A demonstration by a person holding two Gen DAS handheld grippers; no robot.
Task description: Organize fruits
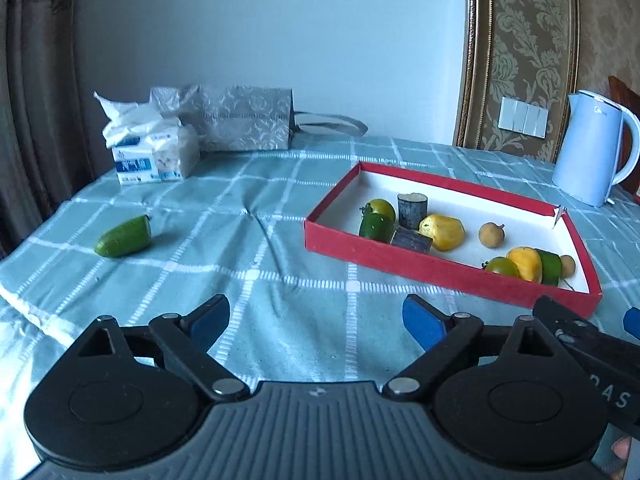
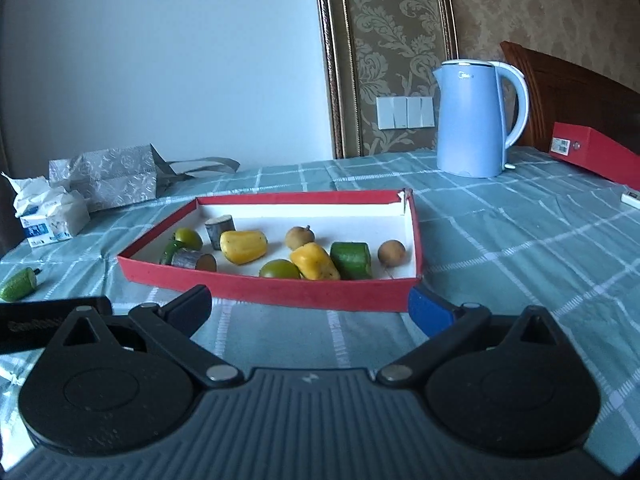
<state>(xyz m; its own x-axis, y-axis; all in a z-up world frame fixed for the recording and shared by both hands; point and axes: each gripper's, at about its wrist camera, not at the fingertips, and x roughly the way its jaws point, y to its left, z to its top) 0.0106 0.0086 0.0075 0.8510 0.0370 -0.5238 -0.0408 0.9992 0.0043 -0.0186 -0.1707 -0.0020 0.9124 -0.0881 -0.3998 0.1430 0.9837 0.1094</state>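
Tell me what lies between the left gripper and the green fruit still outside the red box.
Only bare checked tablecloth lies between the open left gripper and the green fruit; the left wrist view shows it.

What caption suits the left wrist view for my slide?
Open left claw faces a stray green fruit on the tablecloth beside the red tray of fruits.

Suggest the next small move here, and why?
Probably move the left gripper forward and left toward the green fruit lying alone on the tablecloth. It looks like the only fruit outside the red tray, which already holds the rest. The left gripper is open and empty, and that fruit lies on its side; the right gripper, also open, faces the tray.
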